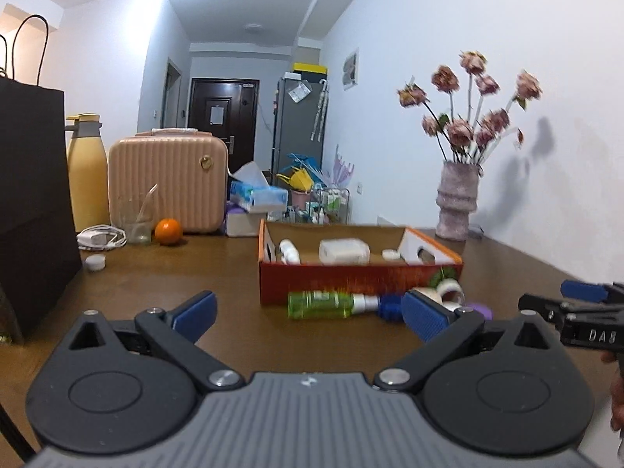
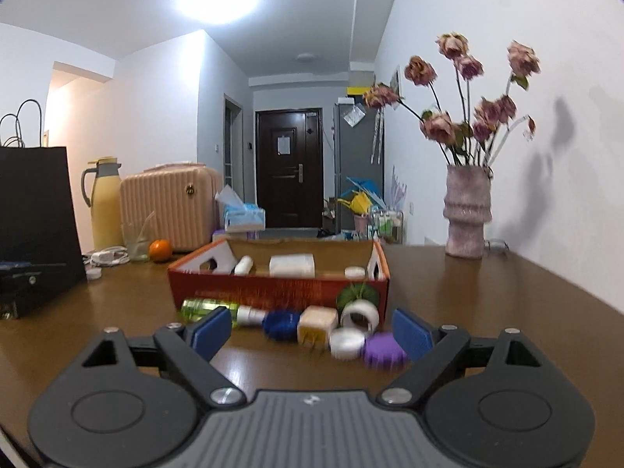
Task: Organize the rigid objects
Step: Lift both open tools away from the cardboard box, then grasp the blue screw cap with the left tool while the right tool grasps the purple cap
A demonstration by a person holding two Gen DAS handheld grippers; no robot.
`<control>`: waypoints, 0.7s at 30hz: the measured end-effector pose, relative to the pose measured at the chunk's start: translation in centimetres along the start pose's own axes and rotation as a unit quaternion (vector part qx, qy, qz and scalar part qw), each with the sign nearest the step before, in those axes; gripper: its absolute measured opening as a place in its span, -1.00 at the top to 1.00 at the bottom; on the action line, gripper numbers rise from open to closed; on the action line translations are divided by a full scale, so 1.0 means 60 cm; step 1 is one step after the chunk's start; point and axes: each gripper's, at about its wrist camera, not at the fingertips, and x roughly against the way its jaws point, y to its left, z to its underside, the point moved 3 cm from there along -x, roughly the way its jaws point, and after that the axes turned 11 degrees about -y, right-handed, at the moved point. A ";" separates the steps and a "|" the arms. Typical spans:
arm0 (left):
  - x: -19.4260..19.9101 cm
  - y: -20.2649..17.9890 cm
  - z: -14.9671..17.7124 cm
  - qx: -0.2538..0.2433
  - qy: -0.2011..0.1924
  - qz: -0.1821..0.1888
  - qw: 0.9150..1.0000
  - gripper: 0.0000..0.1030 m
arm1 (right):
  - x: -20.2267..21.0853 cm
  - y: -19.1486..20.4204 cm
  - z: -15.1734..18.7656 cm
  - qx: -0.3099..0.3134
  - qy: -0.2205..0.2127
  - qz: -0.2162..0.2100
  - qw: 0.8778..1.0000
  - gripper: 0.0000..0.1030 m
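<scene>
Both claws are hanging wide apart over the bench, gripping nothing.

The left claw and right claw are standing empty above the brown bench. At frame centre the orange cardboard box is holding white containers. In front of it are lying a green bottle, blue brush, tape roll, white lid and purple cap, all blurred.

Home hallway: suitcase, fridge, front door.
</scene>
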 end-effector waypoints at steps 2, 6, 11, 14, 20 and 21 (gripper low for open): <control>0.017 0.002 0.020 -0.002 0.012 -0.001 1.000 -1.00 | 0.023 0.003 0.018 -0.001 0.008 0.004 1.000 -0.73; 0.024 0.005 0.045 0.005 0.041 0.008 0.999 -1.00 | 0.054 0.006 0.054 -0.007 0.032 0.005 0.999 -0.74; 0.018 -0.002 0.052 0.008 0.049 0.011 0.999 -1.00 | 0.063 -0.004 0.073 -0.011 0.051 0.021 0.998 -0.74; 0.015 -0.013 0.055 0.005 0.053 0.020 0.998 -1.00 | 0.062 -0.013 0.071 -0.018 0.051 0.028 0.998 -0.74; -0.033 -0.050 0.067 -0.018 0.076 0.045 0.996 -1.00 | 0.019 -0.036 0.071 -0.017 0.085 0.036 0.996 -0.66; -0.046 -0.058 0.068 -0.024 0.077 0.051 0.995 -1.00 | 0.007 -0.042 0.071 -0.017 0.091 0.036 0.995 -0.61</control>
